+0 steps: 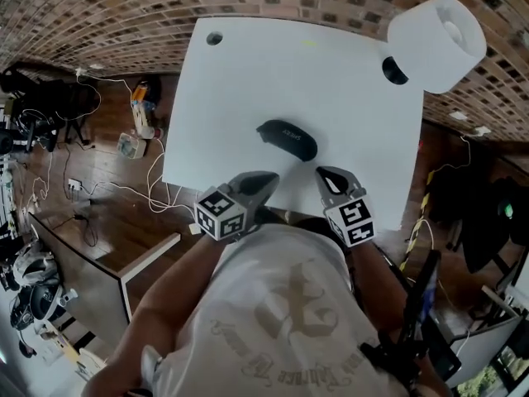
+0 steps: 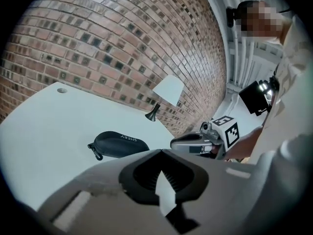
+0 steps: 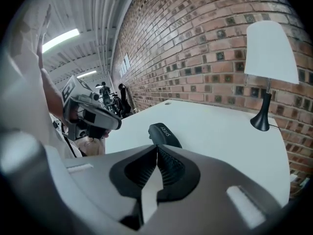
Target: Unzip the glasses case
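Black glasses case lies lid down near the middle of the white tabletop, long axis slanted. In the left gripper view a small pull tab hangs at the case's left end. Left gripper and right gripper hover over the near tabletop edge, side by side, both short of the case and not touching it. Each gripper's jaws are pressed together with nothing between them. A white-shaded lamp stands at the far right corner, well apart from the case
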